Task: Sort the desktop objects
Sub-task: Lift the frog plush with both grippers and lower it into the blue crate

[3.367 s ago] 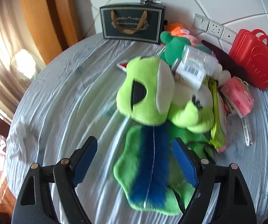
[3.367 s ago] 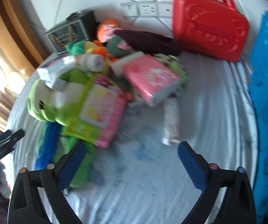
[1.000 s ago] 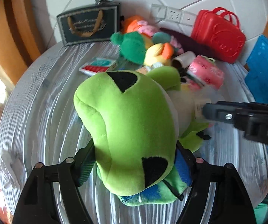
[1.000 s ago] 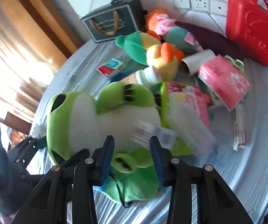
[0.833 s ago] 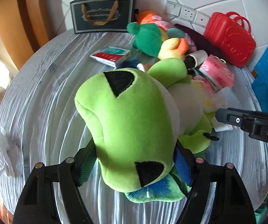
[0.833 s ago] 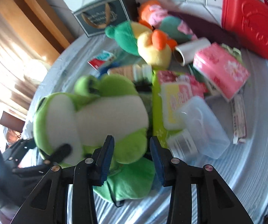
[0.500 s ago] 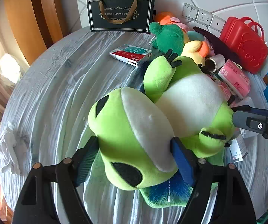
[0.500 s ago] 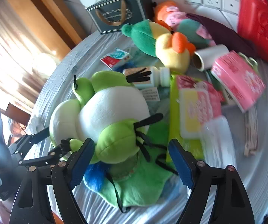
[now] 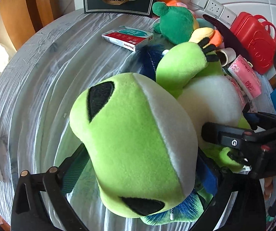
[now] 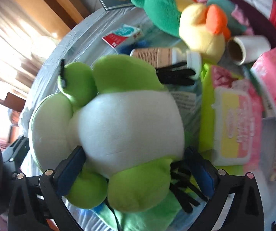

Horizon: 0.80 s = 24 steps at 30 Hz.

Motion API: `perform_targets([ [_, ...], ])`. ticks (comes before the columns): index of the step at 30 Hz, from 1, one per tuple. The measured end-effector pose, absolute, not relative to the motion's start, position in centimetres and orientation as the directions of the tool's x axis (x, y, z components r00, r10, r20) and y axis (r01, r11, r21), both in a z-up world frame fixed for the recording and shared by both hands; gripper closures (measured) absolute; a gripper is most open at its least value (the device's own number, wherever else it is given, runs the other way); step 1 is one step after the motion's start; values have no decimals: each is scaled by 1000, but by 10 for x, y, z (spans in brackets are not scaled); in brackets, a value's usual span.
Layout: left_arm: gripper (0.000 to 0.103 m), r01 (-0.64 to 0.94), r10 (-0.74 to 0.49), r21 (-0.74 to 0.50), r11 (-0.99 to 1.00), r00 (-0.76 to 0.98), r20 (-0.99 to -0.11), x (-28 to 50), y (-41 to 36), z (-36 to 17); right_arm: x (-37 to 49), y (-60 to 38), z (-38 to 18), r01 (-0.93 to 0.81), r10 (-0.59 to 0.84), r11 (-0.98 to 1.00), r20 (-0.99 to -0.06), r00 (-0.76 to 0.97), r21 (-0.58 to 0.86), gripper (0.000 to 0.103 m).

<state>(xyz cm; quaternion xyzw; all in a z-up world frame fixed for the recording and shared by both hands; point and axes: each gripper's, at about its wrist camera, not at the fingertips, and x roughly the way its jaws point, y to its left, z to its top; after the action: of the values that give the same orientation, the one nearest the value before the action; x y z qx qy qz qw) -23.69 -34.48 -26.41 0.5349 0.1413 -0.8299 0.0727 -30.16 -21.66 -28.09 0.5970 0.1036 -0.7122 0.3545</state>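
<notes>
Since a second ago both my claws have dropped closer to the lime-green plush frog (image 9: 130,140), which has rolled from upright onto its back on the round counter (image 9: 41,73) with its wrinkled grey cloth. My left claw (image 9: 138,175) straddles the frog's soft, bulbous head, jaws opening and pads not pressing the fleece. My right claw (image 10: 136,169) brackets its rounded white belly and stubby green feet, jaws also opening, nothing gripped. Black felt eye patches and stringy black toes stand out against the fuzzy pile. Beyond lie a flat cardboard medicine box (image 9: 128,37), a darker green plush (image 9: 174,27), a glossy red plastic case (image 9: 253,40) and a crinkly pink wipes pack (image 10: 232,121).
</notes>
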Motion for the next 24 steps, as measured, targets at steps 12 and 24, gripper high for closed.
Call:
perform_targets([
  [12, 25, 243, -26, -118, -963, -519, -855, -217, -323, -224, -276, -206, -246, 675, -463, -689, -876, -131, 264, 22],
  [24, 25, 171, -71, -69, -983, -693, -718, -166, -252, -128, -215, -121, -140, 695, -590, -676, -746, -310, 245, 22],
])
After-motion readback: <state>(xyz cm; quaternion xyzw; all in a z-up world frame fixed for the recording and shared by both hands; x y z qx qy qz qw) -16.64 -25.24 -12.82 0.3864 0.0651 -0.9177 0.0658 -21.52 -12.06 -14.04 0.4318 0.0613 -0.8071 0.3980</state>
